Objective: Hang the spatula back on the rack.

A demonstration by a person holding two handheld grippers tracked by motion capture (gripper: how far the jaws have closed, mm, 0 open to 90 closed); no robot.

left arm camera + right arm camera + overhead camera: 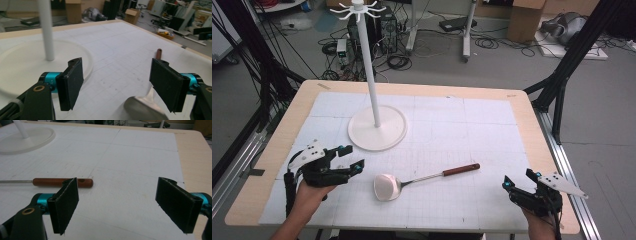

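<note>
Two claws wide and empty, ladle not yet picked up.

Nearest, at the lower left of the high view, the left claw [350,159] sits just beside the ladle [388,186], which lies flat at lower centre of the bench [522,107]; the right claw [518,180] waits well apart at lower right. Farther back stands the white hook stand [373,75], nothing hanging on it. Left gripper view alone shows the bowl [142,108] between its jaws, untouched; right gripper view brings up the wooden handle [60,182].
</note>
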